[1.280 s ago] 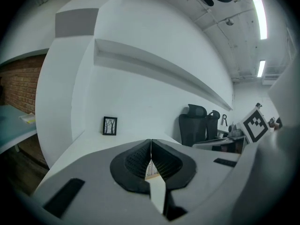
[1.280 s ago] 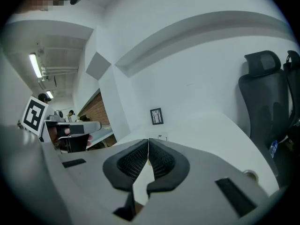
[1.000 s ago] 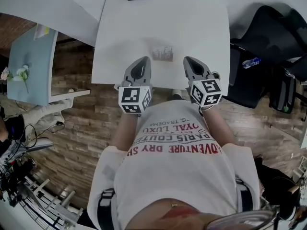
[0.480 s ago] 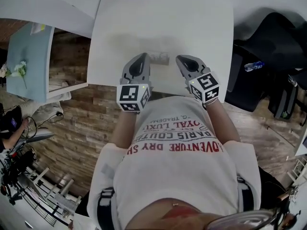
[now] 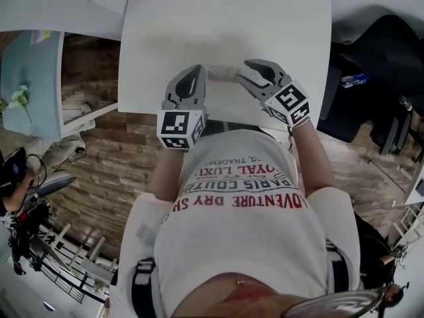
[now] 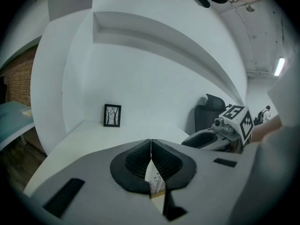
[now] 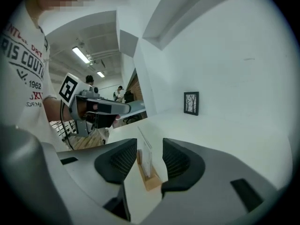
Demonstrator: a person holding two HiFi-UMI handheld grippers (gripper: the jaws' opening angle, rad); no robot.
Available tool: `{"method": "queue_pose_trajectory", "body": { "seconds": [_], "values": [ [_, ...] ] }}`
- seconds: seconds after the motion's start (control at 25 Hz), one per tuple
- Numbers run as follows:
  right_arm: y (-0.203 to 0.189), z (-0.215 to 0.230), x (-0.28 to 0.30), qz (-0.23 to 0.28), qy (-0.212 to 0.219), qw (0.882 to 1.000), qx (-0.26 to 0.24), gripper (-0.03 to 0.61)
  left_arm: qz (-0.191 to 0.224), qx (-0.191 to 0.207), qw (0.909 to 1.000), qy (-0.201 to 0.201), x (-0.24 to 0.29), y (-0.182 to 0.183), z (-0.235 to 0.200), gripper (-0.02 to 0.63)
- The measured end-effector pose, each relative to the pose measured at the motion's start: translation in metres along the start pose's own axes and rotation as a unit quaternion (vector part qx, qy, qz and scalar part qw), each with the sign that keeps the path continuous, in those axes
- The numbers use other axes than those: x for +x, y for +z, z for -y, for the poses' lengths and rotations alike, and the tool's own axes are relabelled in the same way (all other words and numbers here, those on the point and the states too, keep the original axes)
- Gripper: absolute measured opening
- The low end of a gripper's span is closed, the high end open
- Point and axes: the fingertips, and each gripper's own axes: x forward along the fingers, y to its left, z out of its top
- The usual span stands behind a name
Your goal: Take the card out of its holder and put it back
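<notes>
In the head view, the left tongs (image 5: 197,71) and the right tongs (image 5: 245,73) are held over the near part of a white worktop (image 5: 218,18). The card (image 5: 222,73) is seen between their tips, blurred.

In the left gripper view, the pads of the left tongs are seen pressed together, with nothing made out between them. The card is glimpsed just beyond and below them, upright in its holder (image 6: 158,195), whose wooden base is set on the worktop. The right tongs are seen at the right. A small framed picture (image 6: 112,115) is propped against the far wall.

In the right gripper view, the right tongs are shown with their jaws apart, having just been opening. The card, upright in its holder, stands between the pads and is not clamped. A clear gap is seen between it and the pad at the picture's right.
</notes>
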Motion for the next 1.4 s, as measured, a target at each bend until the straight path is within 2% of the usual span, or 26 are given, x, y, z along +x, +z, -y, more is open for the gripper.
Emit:
{"method": "queue_pose_trajectory", "body": {
  "seconds": [0.12, 0.28, 0.64, 0.84, 1.12, 1.4],
  "values": [
    [-0.002, -0.004, 0.017, -0.025, 0.042, 0.998, -0.034, 0.164, -0.006, -0.01, 0.9999, 0.003, 0.003, -0.004, -0.01, 0.025],
    [-0.015, -0.009, 0.034, -0.059, 0.094, 0.993, -0.045, 0.164, -0.015, -0.018, 0.9997, 0.009, 0.005, -0.008, -0.017, 0.025],
    [-0.039, -0.017, 0.056, -0.105, 0.154, 0.981, -0.052, 0.159, -0.021, -0.028, 0.9992, 0.018, 0.014, -0.014, -0.03, 0.025],
    [-0.042, -0.017, 0.061, -0.111, 0.173, 0.977, -0.051, 0.08, -0.029, -0.031, 0.9988, 0.023, 0.018, -0.018, -0.037, 0.025],
    [-0.043, -0.02, 0.06, -0.12, 0.188, 0.972, -0.072, 0.046, -0.04, -0.031, 0.9985, 0.021, 0.02, -0.026, -0.035, 0.025],
    [-0.043, -0.02, 0.055, -0.114, 0.197, 0.97, -0.083, 0.038, -0.047, -0.028, 0.9983, 0.018, 0.017, -0.029, -0.032, 0.025]
  ]
}}
